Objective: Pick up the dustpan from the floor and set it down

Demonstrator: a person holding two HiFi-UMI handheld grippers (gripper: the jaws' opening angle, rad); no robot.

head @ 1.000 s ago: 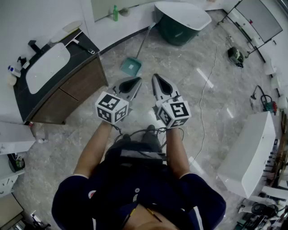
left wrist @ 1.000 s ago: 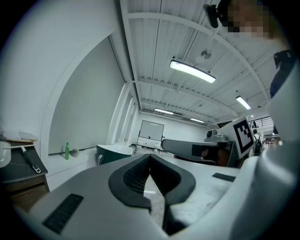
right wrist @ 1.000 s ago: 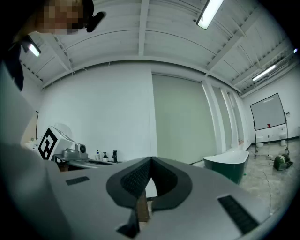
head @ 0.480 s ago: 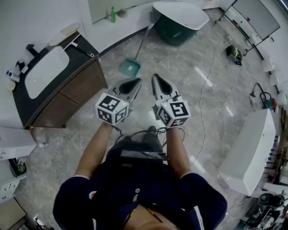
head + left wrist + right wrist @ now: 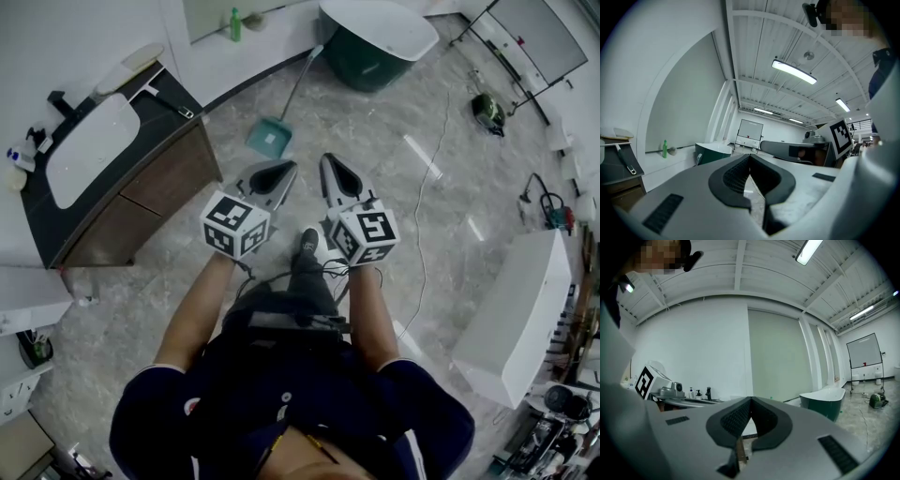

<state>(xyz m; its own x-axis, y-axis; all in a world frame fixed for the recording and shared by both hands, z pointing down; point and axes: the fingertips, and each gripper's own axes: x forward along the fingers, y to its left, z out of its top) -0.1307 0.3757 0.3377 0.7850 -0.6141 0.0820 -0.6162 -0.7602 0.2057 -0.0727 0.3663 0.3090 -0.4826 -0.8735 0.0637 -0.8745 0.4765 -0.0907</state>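
Observation:
The teal dustpan [image 5: 269,137] lies on the marble floor, and its long handle [image 5: 302,77] leans up against the green bathtub [image 5: 375,42]. Both grippers are held level, side by side, in front of the person, short of the dustpan and above the floor. My left gripper [image 5: 283,170] is shut, its dark pads [image 5: 736,178] meeting at the tip with nothing between them. The right gripper [image 5: 334,163] is shut and empty too, its pads [image 5: 738,420] closed together. In the left gripper view the handle's top [image 5: 698,159] shows beside the bathtub [image 5: 712,151].
A dark vanity with a white basin [image 5: 94,150] stands at the left, close to the dustpan. A thin cable [image 5: 427,216] runs across the floor at the right. A white counter [image 5: 516,319] stands at the far right. A green bottle [image 5: 234,23] sits on the ledge.
The person's shoe has come forward into view below the grippers. Both grippers have drifted slightly forward together, staying shut and empty. The dustpan has not moved.

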